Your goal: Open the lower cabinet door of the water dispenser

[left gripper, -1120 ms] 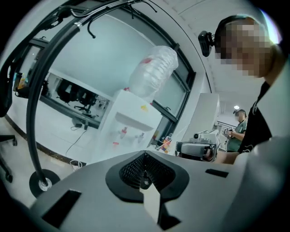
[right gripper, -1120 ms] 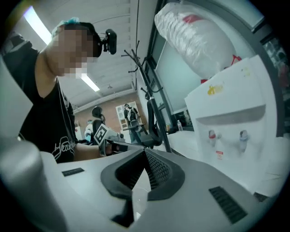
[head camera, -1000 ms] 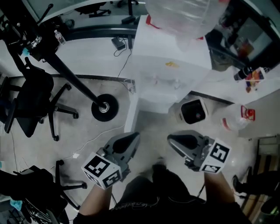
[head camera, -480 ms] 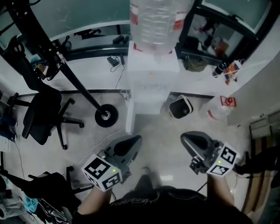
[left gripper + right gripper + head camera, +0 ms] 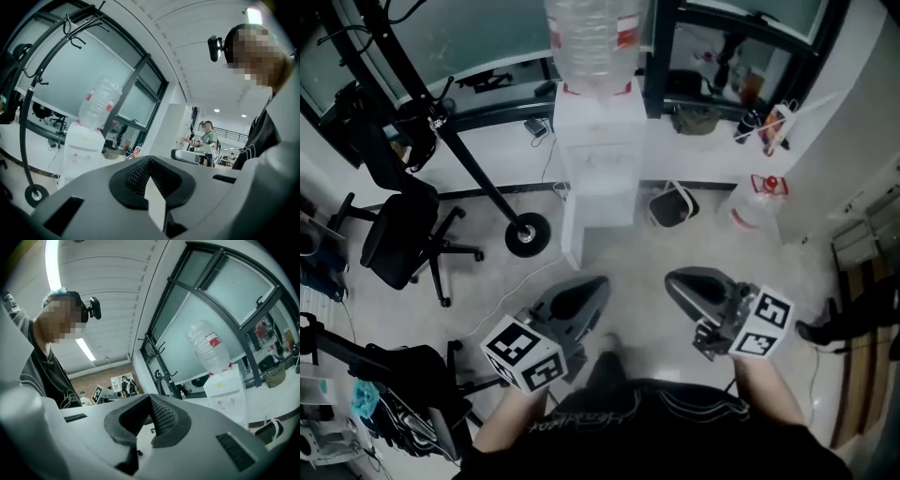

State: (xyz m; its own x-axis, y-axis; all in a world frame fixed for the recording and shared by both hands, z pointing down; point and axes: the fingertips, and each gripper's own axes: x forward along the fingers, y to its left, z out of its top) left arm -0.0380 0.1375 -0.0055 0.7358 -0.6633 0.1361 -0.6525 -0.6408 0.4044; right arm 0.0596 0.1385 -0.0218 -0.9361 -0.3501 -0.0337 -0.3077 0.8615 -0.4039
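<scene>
The white water dispenser (image 5: 598,159) stands far ahead by the window wall, with a clear bottle (image 5: 591,42) on top. A narrow white panel (image 5: 571,236) juts toward me from its lower left corner; it looks like the lower door swung out. My left gripper (image 5: 592,286) and right gripper (image 5: 680,281) hang side by side well short of it, over bare floor, both shut and holding nothing. In the left gripper view the left gripper (image 5: 150,161) points level, with the dispenser (image 5: 79,150) small at the left. The right gripper (image 5: 151,399) sees the dispenser (image 5: 229,394) at the right.
A black stand with a round base (image 5: 528,234) and an office chair (image 5: 398,239) are to the left of the dispenser. A small white bin (image 5: 673,204) and a red-capped water jug (image 5: 753,206) sit to its right. A person (image 5: 206,136) stands far off.
Both grippers have risen and drawn back from the dispenser, which now looks smaller and farther away in the head view. Their jaws have stayed shut.
</scene>
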